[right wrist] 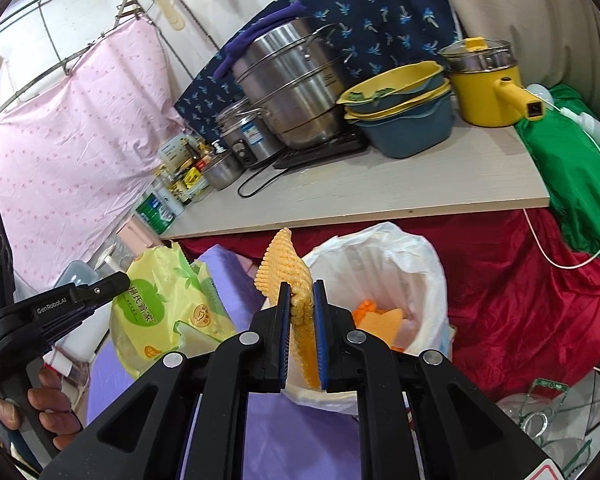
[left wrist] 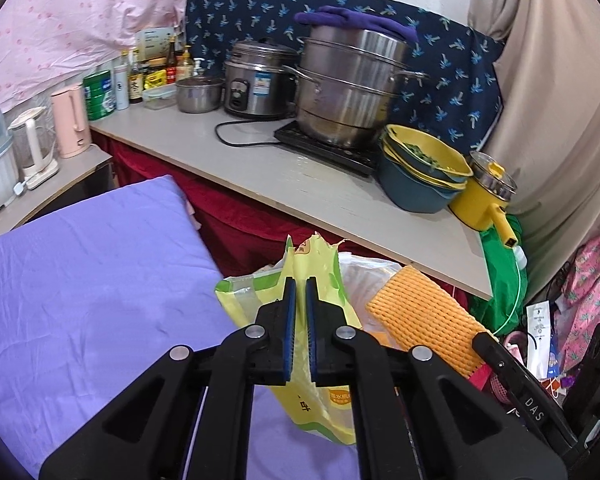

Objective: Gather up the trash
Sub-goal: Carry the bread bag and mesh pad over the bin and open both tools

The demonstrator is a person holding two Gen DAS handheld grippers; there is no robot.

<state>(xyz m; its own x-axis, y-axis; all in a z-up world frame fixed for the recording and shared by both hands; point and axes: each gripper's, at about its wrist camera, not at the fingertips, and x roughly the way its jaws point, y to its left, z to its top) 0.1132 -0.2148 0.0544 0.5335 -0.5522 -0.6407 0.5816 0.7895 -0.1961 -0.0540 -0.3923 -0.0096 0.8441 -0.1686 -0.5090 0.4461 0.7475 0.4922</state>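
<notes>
Your right gripper (right wrist: 302, 312) fingers clamp the orange foam net (right wrist: 286, 264), long axis upright, above the lined bin (right wrist: 428, 276) holding orange scraps; your left gripper (left wrist: 300, 312) fingers pinch the upright green wrapper (left wrist: 320, 268).

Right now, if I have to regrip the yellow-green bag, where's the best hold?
Take the yellow-green bag at its torn top edge, coming from above: that edge stands upright and thin, so the pads can pinch it flat. The left gripper already clamps just below it.
</notes>
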